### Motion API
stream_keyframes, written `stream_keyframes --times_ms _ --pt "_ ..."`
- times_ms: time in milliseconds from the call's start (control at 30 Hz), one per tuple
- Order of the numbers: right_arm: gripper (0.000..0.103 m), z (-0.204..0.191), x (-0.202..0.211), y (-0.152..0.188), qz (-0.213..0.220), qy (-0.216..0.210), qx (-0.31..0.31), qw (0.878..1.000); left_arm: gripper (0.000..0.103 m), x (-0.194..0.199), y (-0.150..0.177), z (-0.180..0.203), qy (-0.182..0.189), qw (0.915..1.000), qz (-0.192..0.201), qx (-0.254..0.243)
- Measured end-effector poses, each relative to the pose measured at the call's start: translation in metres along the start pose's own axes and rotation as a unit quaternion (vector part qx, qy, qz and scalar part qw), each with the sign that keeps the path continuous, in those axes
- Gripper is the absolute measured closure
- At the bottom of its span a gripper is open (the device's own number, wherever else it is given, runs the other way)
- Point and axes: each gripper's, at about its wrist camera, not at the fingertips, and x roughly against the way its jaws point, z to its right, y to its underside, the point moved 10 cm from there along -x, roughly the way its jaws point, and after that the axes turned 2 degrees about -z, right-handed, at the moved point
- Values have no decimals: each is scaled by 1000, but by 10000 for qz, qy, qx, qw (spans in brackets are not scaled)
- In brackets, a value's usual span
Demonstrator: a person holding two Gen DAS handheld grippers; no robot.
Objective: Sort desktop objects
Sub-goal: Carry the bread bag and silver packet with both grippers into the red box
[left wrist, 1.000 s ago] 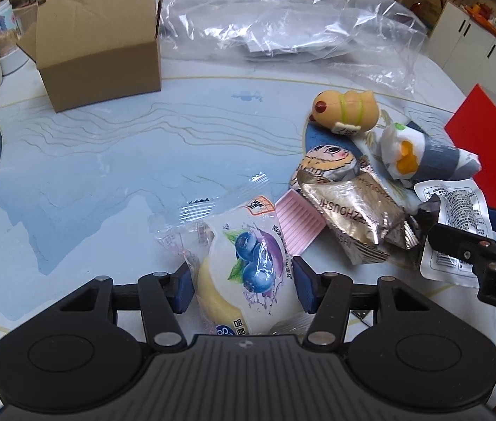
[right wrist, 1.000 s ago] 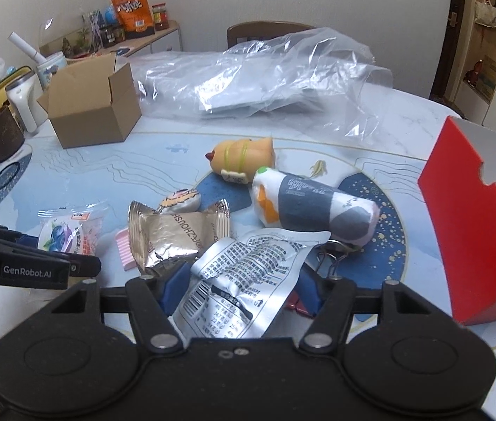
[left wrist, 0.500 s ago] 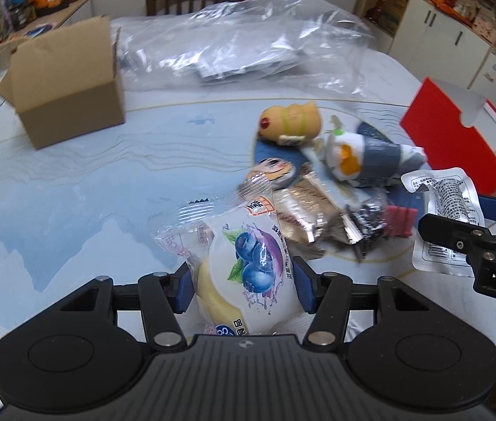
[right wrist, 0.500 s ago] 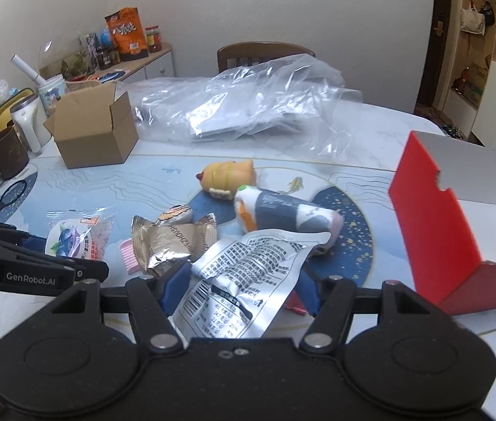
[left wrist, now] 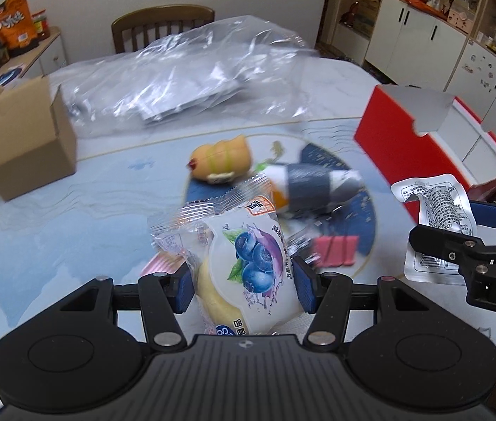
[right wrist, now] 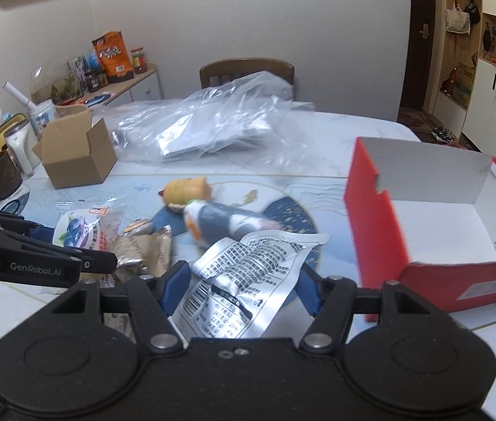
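While the red box [right wrist: 381, 231] sits open, its visible interior looks bare.

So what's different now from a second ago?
Both tongs have lifted their snacks up off the table: the left tongs still squeeze the blueberry bun, the right tongs still squeeze the silver packet. The yellow toy, brown box and red box stayed put.

Snack pack [left wrist: 248, 273] white with blueberry print; pouch [right wrist: 244, 287] silver, black text; box [right wrist: 377, 235] red outside, white inside.
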Motion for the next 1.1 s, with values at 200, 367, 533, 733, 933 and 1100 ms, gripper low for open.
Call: stream_keyframes --times_ms 200,367,533,733,933,1100 --pt "39 36 13 -12 163 -83 -122 9998 48 -2 -20 37 28 9998 107 -134" --pt "39 60 18 -21 260 -154 -150 9994 48 -5 -34 64 45 9996 141 -230" --pt "39 85 21 -29 339 -143 -145 9992 48 -8 -48 95 126 9990 185 -388" --pt "39 123 25 -32 441 -9 -180 9989 48 -17 -66 139 374 9969 207 -657" --pt "39 162 28 -33 474 191 -191 9985 48 -27 -83 182 612 9933 222 -957" --pt "39 192 29 -35 500 347 -208 9979 48 -35 -99 212 771 9892 259 -1219"
